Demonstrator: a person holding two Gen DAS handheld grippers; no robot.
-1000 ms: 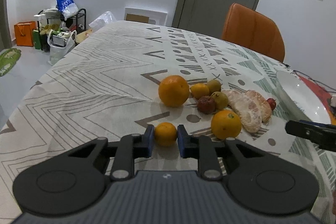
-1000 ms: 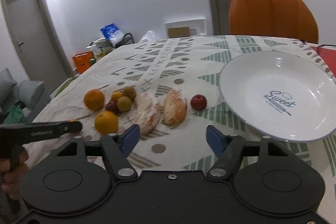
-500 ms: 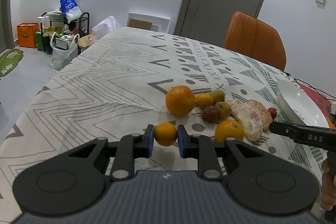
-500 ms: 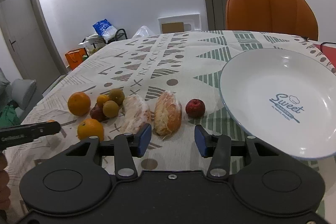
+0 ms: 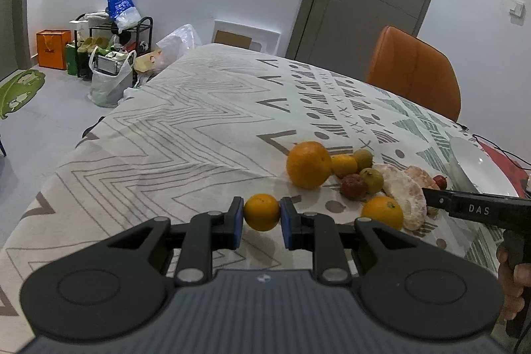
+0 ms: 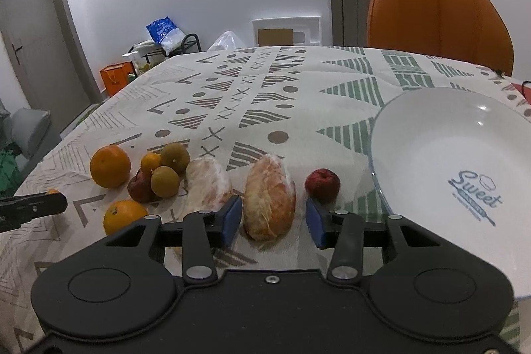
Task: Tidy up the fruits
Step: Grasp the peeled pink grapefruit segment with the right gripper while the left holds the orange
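Left tool (image 5: 262, 219) is clamping a small orange (image 5: 262, 212) above the patterned surface (image 5: 186, 135); right tool (image 6: 272, 219) is standing apart — jaws straddling a peeled citrus segment (image 6: 269, 200), not pressing it — beside the empty white plate (image 6: 431, 155).

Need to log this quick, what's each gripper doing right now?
Left gripper: shut on a small orange.
Right gripper: open around the peeled citrus piece, not yet gripping.
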